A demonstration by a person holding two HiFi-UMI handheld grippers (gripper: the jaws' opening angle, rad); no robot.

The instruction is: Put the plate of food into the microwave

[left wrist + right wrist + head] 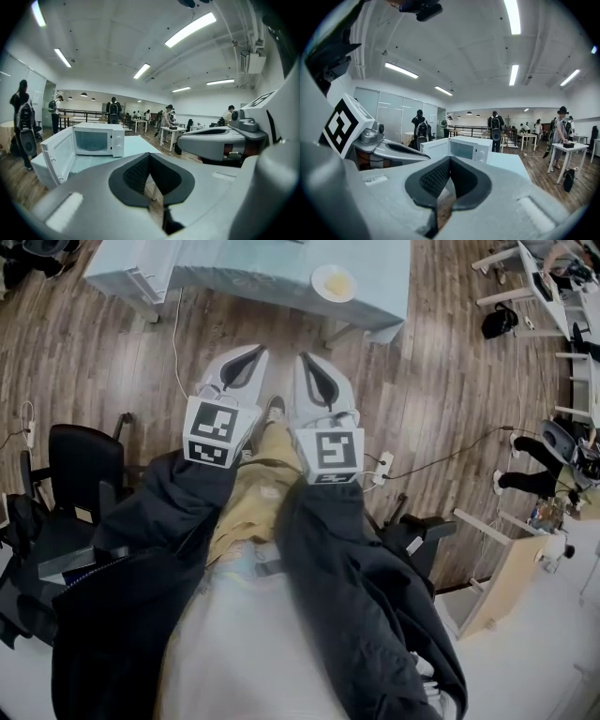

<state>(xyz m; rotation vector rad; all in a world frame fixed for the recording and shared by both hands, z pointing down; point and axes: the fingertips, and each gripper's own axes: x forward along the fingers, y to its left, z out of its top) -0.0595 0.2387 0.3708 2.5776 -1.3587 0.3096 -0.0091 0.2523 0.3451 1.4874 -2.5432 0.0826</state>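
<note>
My pale grey left claw has black ribbed pads. Ahead of it are a white microwave, a pale teal table and a white plate with yellow food. Below it is brown wood-grain floor.

Wood-plank floor (dark, streaked), black office chairs at left, strip lights on the white ceiling.

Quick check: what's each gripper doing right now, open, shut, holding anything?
Left gripper: closed, nothing between its jaws.
Right gripper: closed, nothing between its jaws.
</note>
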